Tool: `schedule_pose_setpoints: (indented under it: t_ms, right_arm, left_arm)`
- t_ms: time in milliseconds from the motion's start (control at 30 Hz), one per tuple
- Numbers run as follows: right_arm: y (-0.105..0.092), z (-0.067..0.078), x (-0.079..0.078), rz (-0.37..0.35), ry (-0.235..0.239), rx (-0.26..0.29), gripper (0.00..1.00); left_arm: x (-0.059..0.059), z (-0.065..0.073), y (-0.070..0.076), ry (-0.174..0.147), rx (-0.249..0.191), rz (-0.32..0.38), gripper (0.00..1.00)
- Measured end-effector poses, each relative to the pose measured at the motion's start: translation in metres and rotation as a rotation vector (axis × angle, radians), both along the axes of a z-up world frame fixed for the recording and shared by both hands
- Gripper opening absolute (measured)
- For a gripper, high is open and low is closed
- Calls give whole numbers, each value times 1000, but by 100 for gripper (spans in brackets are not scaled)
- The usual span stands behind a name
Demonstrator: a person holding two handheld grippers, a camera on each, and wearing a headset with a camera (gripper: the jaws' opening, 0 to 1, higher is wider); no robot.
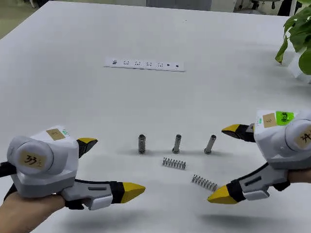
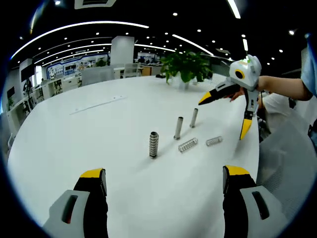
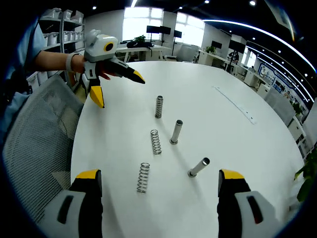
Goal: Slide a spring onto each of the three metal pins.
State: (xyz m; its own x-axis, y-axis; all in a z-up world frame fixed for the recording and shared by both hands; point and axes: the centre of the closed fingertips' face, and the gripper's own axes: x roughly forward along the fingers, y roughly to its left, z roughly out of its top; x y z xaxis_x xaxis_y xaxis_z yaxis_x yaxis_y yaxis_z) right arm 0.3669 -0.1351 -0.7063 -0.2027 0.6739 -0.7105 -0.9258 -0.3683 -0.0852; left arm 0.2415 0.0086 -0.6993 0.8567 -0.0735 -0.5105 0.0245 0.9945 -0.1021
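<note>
Left gripper (image 1: 116,165) sits at the lower left of the head view, jaws wide apart and empty. Right gripper (image 1: 218,164) sits at the lower right, jaws likewise spread, gripping nothing. Between them, mid-frame, three pins stand in a row on the table (image 1: 73,97). The left pin (image 1: 142,137) carries the first spring (image 1: 142,146); the middle pin (image 1: 177,143) and right pin (image 1: 210,144) are bare. The second spring (image 1: 174,163) lies flat just below the middle pin. The third spring (image 1: 204,182) lies further lower right, near the right gripper's lower tip. A power strip (image 1: 144,64) lies upper centre; a plant (image 1: 297,34) shows upper right
</note>
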Motion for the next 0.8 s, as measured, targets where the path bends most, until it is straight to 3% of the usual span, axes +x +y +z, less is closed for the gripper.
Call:
schedule_pose_setpoints:
  t_ms: [333, 800]
  right_arm:
    - [-27, -6, 4, -124, 53, 18, 99]
    - [-35, -13, 6, -148, 70, 22, 98]
  left_arm:
    - [-7, -3, 0, 21, 2, -12, 100]
    - [-5, 2, -8, 27, 41, -70, 99]
